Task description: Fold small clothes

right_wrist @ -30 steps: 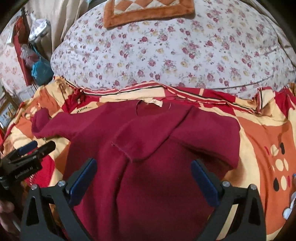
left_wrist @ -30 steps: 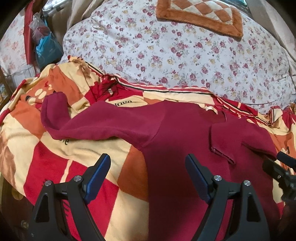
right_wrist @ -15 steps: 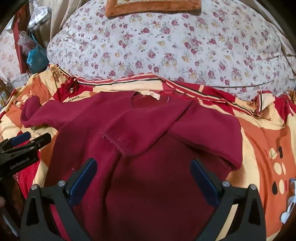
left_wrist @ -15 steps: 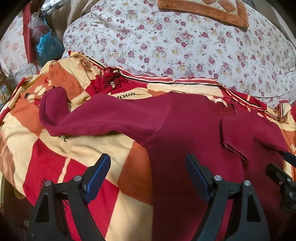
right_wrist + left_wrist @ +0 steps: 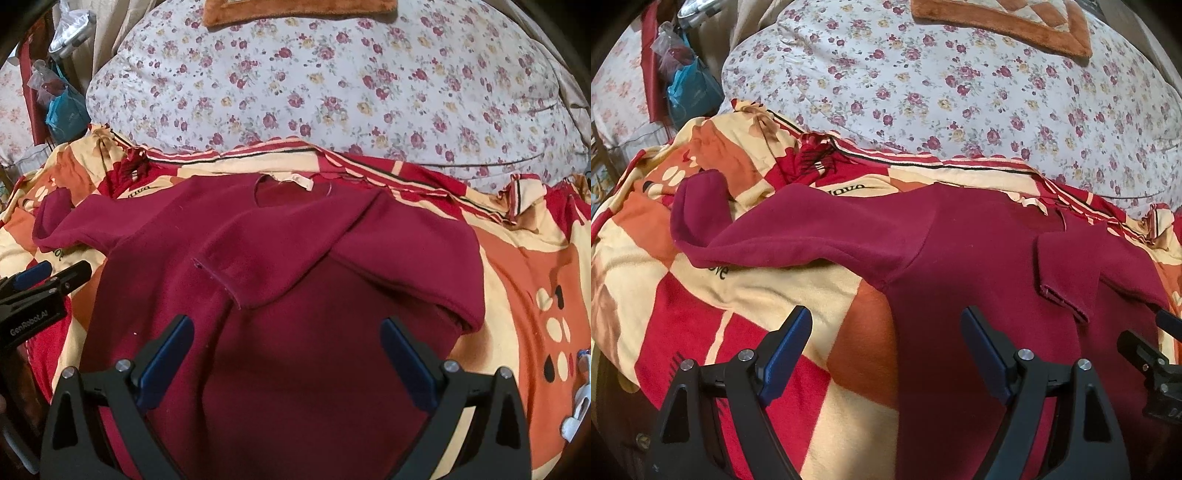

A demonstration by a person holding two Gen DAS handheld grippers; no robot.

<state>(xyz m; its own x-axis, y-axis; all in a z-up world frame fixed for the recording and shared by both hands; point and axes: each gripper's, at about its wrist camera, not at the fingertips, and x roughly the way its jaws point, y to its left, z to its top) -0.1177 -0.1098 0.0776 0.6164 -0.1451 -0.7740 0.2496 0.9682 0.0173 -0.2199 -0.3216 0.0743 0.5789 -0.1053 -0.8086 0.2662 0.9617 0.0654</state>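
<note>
Sweater lies flat on the blanket over the bed, collar toward the floral pillow; its right sleeve is folded across the chest, left sleeve still stretched out sideways. Left hand-held gripper and right hand-held gripper both hover above the hem end, jaws spread wide, holding nothing.

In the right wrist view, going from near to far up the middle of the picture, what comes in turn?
Right tongs, open → maroon sweater with its folded-in sleeve → neckline label → red-and-cream patterned blanket → floral quilt → orange checked mat.
</note>
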